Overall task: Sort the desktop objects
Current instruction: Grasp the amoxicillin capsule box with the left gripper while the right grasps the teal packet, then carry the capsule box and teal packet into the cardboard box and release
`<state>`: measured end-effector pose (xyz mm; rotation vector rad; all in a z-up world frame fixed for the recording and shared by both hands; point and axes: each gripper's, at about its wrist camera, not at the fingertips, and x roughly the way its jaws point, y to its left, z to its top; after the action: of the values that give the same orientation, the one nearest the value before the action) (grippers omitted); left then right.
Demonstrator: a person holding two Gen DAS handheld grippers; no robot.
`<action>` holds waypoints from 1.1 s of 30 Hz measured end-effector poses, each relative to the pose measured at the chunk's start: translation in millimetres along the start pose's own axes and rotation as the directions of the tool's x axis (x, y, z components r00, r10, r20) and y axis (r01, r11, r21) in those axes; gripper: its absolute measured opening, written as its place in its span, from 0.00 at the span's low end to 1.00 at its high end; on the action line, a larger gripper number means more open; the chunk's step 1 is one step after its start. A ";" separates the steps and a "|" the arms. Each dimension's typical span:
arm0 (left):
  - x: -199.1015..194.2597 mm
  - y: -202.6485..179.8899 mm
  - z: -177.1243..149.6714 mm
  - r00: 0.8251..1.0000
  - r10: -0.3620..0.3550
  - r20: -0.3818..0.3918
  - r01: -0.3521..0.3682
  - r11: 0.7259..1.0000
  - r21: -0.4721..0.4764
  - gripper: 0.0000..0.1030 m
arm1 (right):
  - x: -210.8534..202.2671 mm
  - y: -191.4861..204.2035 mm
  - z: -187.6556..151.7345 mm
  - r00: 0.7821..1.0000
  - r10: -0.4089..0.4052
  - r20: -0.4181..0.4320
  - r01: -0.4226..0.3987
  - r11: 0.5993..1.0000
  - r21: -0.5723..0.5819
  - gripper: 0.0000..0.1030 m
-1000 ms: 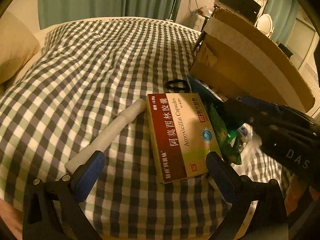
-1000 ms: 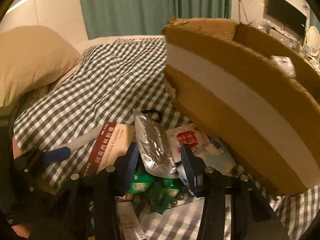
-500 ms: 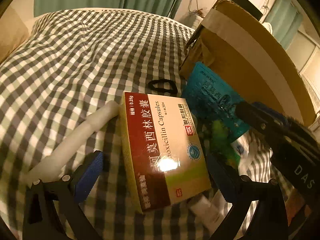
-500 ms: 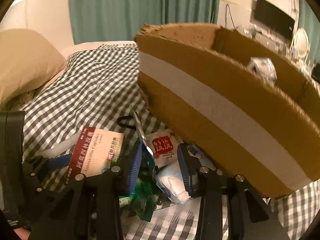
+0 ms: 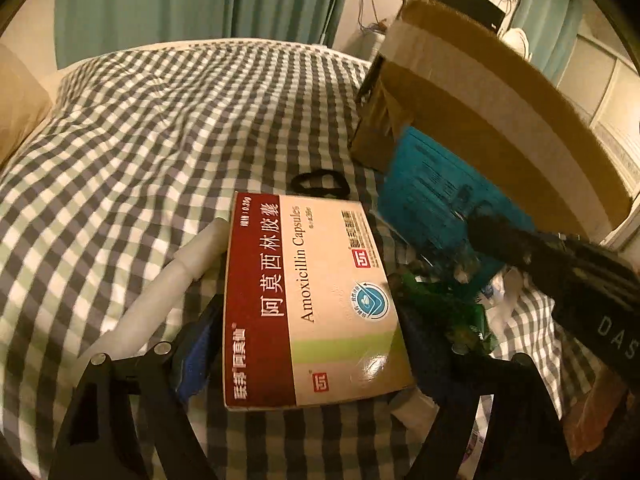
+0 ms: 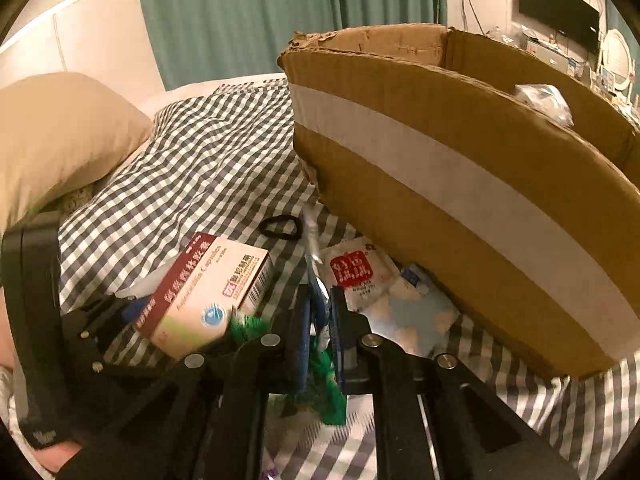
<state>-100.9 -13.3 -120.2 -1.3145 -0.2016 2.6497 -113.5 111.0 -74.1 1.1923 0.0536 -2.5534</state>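
My left gripper (image 5: pixel 308 344) is shut on a red and cream Amoxicillin capsule box (image 5: pixel 308 300), held a little above the checked bedspread; the box also shows in the right wrist view (image 6: pixel 208 292). My right gripper (image 6: pixel 320 312) is shut on a thin blue foil packet (image 5: pixel 436 196), seen edge-on between its fingers (image 6: pixel 316 256). Green wrappers (image 6: pixel 324 384) hang under the packet. A big open cardboard box (image 6: pixel 460 184) stands to the right.
A white tube (image 5: pixel 160 300) lies left of the capsule box. A black hair tie (image 5: pixel 320 184) lies beyond it. A white sachet with red print (image 6: pixel 356 272) and other packets lie by the cardboard box. A tan pillow (image 6: pixel 52 140) is at far left.
My left gripper closed on the capsule box and lifted it. My right gripper closed on the foil packet, which turned from flat-on to edge-on, and rose beside the cardboard box.
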 end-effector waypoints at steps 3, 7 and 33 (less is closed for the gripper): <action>-13.2 0.3 1.6 1.000 0.005 0.024 -0.005 1.000 -0.005 0.80 | -10.2 -1.9 -4.2 1.000 0.008 0.004 -0.008 1.000 0.015 0.07; -32.5 2.0 -1.6 0.999 -0.007 0.042 0.009 0.999 -0.032 0.79 | -25.7 -2.3 -12.2 1.000 0.008 0.008 -0.008 1.000 0.027 0.07; -38.1 -22.2 -17.9 0.999 -0.048 0.004 0.048 0.997 0.068 0.30 | -78.5 -12.3 -28.8 0.997 0.009 0.077 -0.017 0.994 0.103 0.07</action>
<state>-61.7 0.8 -97.0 -1.2647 -0.1406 2.5969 -48.9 148.8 -35.0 1.1265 -0.1058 -2.6156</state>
